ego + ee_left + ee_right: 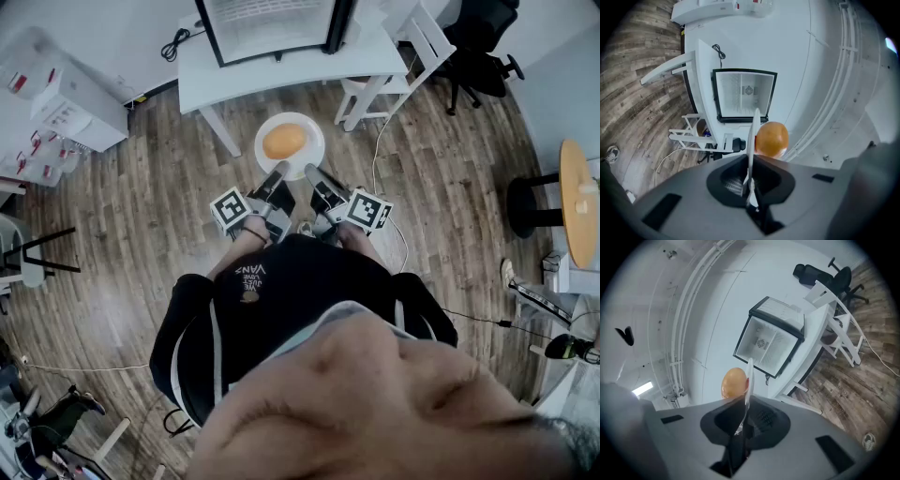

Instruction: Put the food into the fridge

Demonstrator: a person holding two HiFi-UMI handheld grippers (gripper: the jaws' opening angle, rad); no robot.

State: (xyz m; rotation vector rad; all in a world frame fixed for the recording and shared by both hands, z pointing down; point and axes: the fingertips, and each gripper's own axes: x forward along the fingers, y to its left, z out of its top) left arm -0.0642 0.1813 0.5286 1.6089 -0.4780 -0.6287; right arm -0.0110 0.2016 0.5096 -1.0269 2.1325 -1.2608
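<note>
**Plate of food carried on two rim grips, fridge straight ahead**

We had the left gripper and the right gripper side by side, each with its fingers closed tight on the near rim of the white plate. Both gripper views showed the rim pinched edge-on between the pads. The food, a round, glossy orange-brown piece, sat on the plate just beyond the fingertips, between the two grips and touching neither.

We judged the plate stiff, smooth and likely brittle, so a pinch on the rim was the only sensible hold. With all the load out past the fingers, it would want to droop away from us. The food looked light but round and loose, so any tilt could have sent it rolling off the far edge. Keeping both grips level with each other mattered most.

Ahead of the fingers, well apart, stood the fridge on a white worktop, its pale inside showing within a black frame. Whether a glass door covered it we could not tell. The wooden floor under the fingers lay open. A white chair stood right of the fingers' line, by the worktop's edge. We judged the frame and that edge the tight spots.
</note>
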